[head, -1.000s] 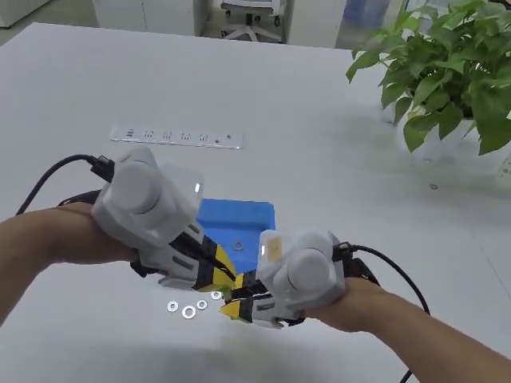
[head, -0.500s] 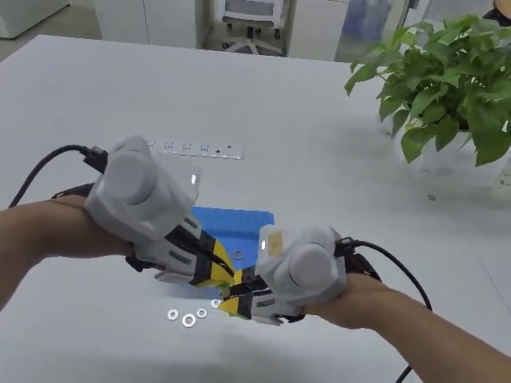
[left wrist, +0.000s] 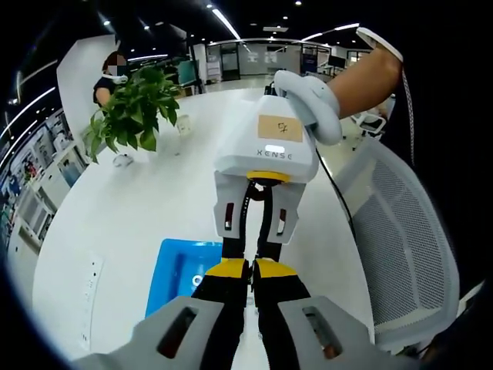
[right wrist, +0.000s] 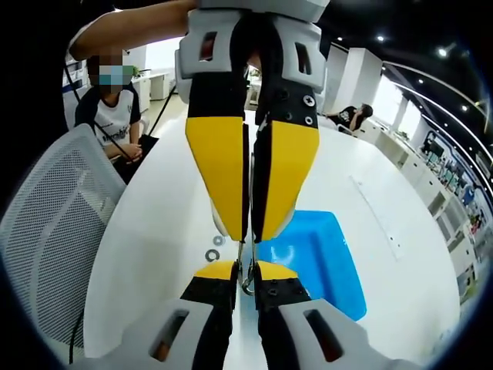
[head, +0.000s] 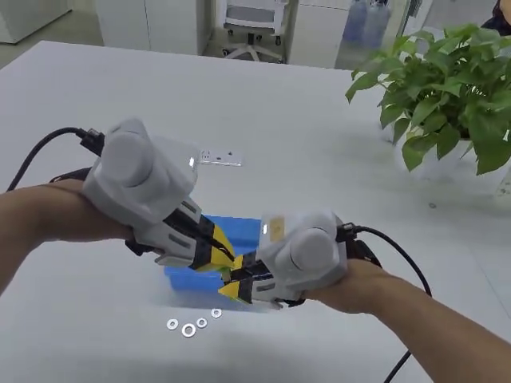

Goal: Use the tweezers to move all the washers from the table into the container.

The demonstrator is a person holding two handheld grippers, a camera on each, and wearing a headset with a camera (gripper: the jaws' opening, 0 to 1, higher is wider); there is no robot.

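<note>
Meeting tip to tip beside the blue container (head: 185,275), left gripper (left wrist: 250,270) and right gripper (right wrist: 245,271) both clamp the tweezers (right wrist: 246,256), washers (head: 188,327) lying on the worktop near its edge.

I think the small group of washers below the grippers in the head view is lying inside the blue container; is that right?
Not quite. The washers lie on the bare white table, just outside the near edge of the blue container, not inside it. The head view shows this; the rest is as you describe.
</note>
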